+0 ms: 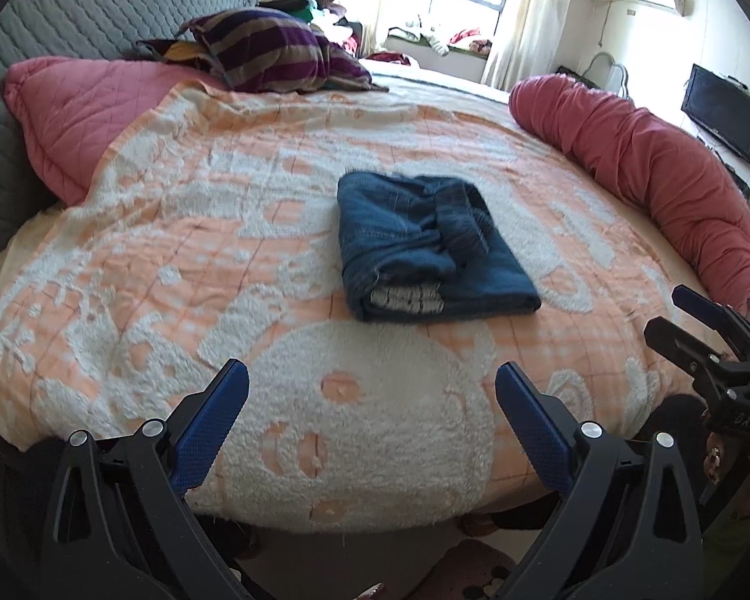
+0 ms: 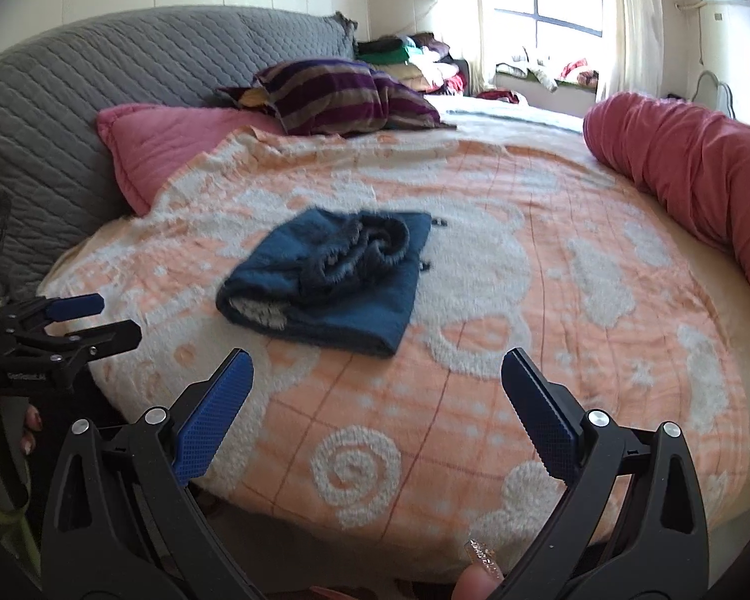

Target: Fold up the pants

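- Take the pink quilted pillow [image 1: 70, 115] at the far left as your landmark; there is one of it, against the grey quilted headboard [image 1: 75, 5].
- Just right of the pillow and behind it sits one purple-striped cushion [image 1: 270, 47].
- Your left gripper [image 1: 372, 415] hangs over the near edge of the bed, right of the pillow and well short of the cloth; its jaws are spread wide with nothing between the blue pads.
- The pants [image 1: 425, 245] lie well right of the pillow, on the middle of the orange-and-white blanket [image 1: 225, 230]. You have one pair, already stacked in a squarish bundle with the gathered waistband uppermost.
- Judging by the look, this is denim with a pale fleecy lining showing at the near edge: soft and limp, moderately heavy, thick at the folds, not slippery, not fragile. Expect the layers to slide apart if you lift only the top one.
- If you need to square it, pinch the whole stack at the near folded edge or the two near corners, so all layers come together.
- Your right gripper [image 2: 377, 407] is further right again, also held back from the bundle, jaws wide apart and empty.
- Far right of the pillow lies one rolled red quilt [image 1: 665, 185] along the bed's edge.
- Two grippers in all.
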A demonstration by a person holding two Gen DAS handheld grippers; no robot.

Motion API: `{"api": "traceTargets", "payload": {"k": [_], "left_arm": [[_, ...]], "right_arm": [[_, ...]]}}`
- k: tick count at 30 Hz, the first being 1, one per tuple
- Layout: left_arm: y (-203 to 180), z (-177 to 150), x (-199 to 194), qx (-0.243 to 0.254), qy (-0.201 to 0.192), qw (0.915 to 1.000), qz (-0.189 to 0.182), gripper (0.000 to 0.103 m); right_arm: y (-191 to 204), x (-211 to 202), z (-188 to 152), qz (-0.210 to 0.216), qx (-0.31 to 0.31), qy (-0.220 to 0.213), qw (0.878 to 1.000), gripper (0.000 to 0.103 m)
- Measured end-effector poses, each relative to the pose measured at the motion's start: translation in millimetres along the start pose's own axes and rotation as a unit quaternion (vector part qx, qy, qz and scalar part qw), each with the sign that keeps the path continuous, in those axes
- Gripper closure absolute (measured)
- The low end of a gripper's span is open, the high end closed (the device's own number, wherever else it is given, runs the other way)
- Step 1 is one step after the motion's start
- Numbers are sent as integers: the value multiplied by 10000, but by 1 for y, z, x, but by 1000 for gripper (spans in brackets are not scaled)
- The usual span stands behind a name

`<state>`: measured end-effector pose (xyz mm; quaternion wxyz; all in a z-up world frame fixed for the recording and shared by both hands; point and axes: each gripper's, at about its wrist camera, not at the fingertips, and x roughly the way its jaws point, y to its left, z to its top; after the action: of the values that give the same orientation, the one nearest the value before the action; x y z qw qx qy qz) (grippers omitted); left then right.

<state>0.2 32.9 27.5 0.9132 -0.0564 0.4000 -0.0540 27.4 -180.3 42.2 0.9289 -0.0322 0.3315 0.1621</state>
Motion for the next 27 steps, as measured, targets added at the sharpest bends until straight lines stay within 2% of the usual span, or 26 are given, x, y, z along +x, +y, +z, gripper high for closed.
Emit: {"api": "traceTargets", "payload": {"k": [7, 27], "left_arm": [[0, -10, 21, -50, 261, 9996, 68, 4], [-4, -12, 17, -61, 263, 9996, 9, 4]], "right_arm": [[-7, 19, -11, -40, 149, 235, 9996, 9], [-8, 18, -13, 17, 217, 244, 9995, 9]]}}
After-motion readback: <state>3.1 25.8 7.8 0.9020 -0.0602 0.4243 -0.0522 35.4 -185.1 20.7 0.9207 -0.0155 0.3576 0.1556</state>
